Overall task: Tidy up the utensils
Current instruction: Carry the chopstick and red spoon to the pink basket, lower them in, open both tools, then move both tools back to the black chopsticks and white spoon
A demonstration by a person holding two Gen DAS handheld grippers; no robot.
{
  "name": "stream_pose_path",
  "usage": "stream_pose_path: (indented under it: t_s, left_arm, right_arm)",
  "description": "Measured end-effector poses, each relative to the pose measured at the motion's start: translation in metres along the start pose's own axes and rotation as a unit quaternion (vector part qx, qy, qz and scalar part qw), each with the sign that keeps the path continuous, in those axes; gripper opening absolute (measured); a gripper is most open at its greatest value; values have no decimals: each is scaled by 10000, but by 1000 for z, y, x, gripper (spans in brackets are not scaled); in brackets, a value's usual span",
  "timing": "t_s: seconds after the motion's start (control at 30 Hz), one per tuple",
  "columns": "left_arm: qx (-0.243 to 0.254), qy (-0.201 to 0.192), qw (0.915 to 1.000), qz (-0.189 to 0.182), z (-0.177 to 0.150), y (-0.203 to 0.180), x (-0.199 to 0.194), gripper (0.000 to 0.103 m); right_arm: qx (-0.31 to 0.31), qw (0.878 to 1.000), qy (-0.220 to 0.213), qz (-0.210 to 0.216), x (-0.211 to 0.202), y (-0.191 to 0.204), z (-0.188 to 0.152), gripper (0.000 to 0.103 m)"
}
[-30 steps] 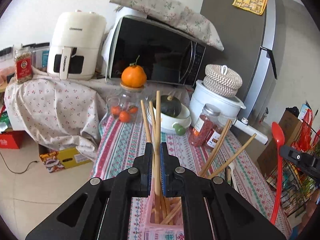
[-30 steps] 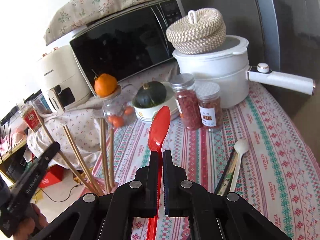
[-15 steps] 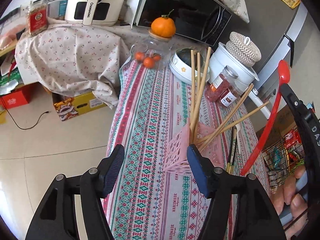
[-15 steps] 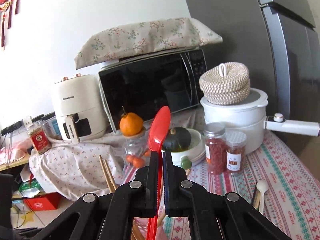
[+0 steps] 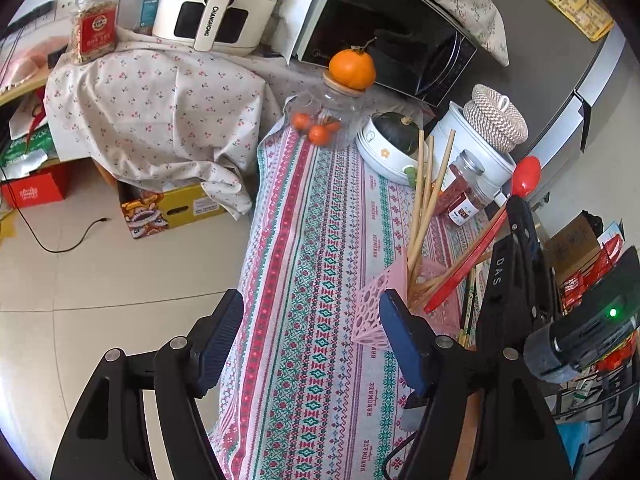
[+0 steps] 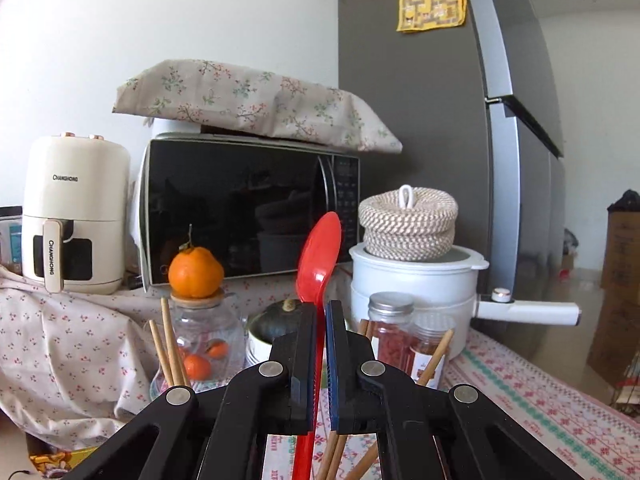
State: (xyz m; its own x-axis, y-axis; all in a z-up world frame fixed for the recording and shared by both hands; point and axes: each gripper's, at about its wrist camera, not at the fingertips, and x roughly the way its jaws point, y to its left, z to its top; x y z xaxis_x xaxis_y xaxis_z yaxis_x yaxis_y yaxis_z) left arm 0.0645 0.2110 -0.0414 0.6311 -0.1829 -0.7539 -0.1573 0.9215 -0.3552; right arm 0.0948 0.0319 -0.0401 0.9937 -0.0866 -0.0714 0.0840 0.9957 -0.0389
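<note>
My left gripper (image 5: 308, 308) hangs over the patterned tablecloth (image 5: 320, 216) with its jaws opening and nothing between them. Just right of its right finger stands the pink perforated holder (image 5: 372, 300), with several wooden chopsticks (image 5: 428, 192) leaning out of it. My right gripper (image 5: 516, 204) is shut on the handle of a red spoon (image 5: 524, 176), bowl up; the handle's lower end slants down to the holder's mouth. In the right wrist view the red spoon (image 6: 318, 256) rises between the closed fingers of the right gripper (image 6: 322, 316), and chopsticks (image 6: 170, 344) poke up on both sides.
At the back of the table are a glass jar (image 5: 328, 120) with an orange on top, a bowl holding a dark squash (image 5: 392, 144), two red spice jars (image 5: 460, 188) and a white pot (image 6: 416, 280) with a woven lid. Behind stand a microwave (image 6: 248, 208) and an air fryer (image 6: 72, 216).
The left gripper let go of the chopsticks, opened wide and drew back to the left of the holder. The right gripper brought the red spoon over the holder and levelled out.
</note>
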Motion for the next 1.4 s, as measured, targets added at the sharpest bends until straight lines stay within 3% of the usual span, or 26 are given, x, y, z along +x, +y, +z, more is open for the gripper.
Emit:
stream_pose_path:
  t_s: [0.1, 0.17, 0.3, 0.4, 0.5, 0.8, 0.97, 1.2, 1.4]
  left_arm:
    - [27, 27, 10000, 56, 0, -1, 3, 73]
    - [76, 27, 9999, 112, -2, -4, 4, 74]
    - [195, 27, 9997, 139, -6, -12, 3, 80]
    - [265, 61, 9995, 139, -8, -21, 4, 85]
    - [432, 105, 9989, 163, -13, -35, 5, 89]
    - [1309, 334, 9908, 121, -45, -100, 14, 98]
    - [1712, 462, 9841, 57, -63, -135, 21, 103]
    - [2140, 524, 9754, 76, -84, -177, 39, 103]
    - [2570, 425, 9650, 297, -97, -211, 62, 103]
  right_arm:
    - [52, 9999, 94, 54, -6, -2, -10, 4]
    - [127, 9995, 202, 193, -14, -5, -14, 10]
    - [425, 9967, 474, 501, -29, -24, -9, 34]
    - [314, 9971, 454, 520, -41, -40, 2, 35]
    - [276, 9966, 532, 564, -48, -65, 16, 48]
    - [-118, 9920, 1217, 314, -36, -148, 40, 67]
    - [-46, 9798, 1973, 307, -19, -184, 31, 76]
    - [-4, 9546, 2964, 295, 6, -222, 9, 97]
    - [-76, 9431, 3325, -18, 21, -258, -2, 102]
